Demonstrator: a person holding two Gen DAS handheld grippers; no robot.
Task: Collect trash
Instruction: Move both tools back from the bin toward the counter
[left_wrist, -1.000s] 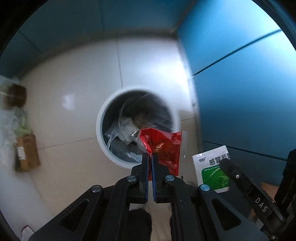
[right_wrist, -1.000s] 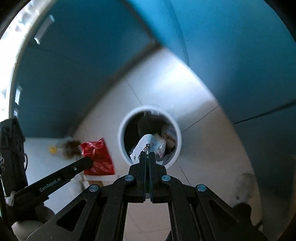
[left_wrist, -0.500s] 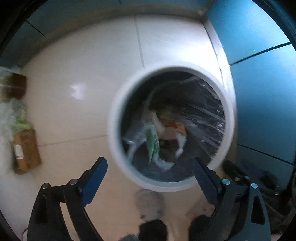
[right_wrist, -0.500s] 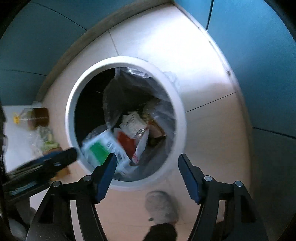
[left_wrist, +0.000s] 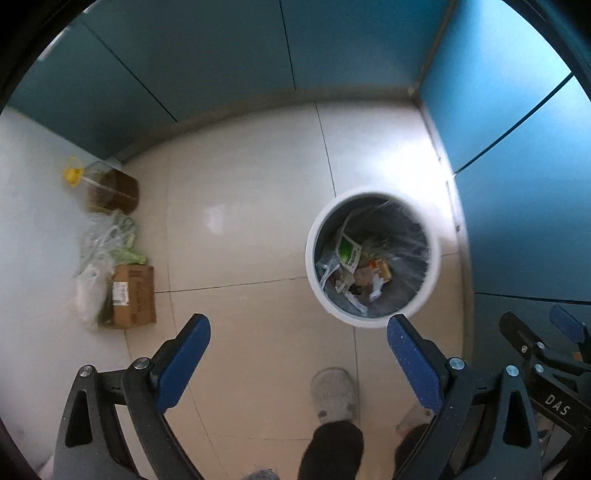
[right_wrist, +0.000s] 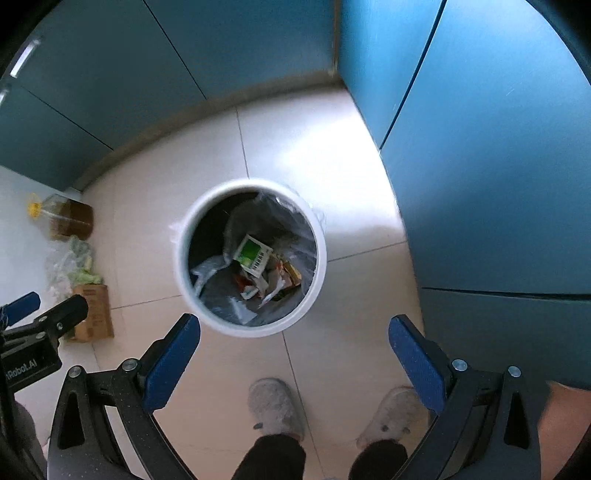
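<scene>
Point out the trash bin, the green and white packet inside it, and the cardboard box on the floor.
trash bin (right_wrist: 317, 236): right wrist view, on its white rim.
green and white packet (right_wrist: 253, 254): right wrist view, on its green face.
cardboard box (left_wrist: 135, 295): left wrist view, on its top face.

Right gripper empty, jaws just opened wide; bin at 12 o'clock holds green-white packet.

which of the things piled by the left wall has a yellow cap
The brown oil bottle, farthest back by the blue cabinets. The plastic bag and cardboard box nearer the camera have none.
</scene>
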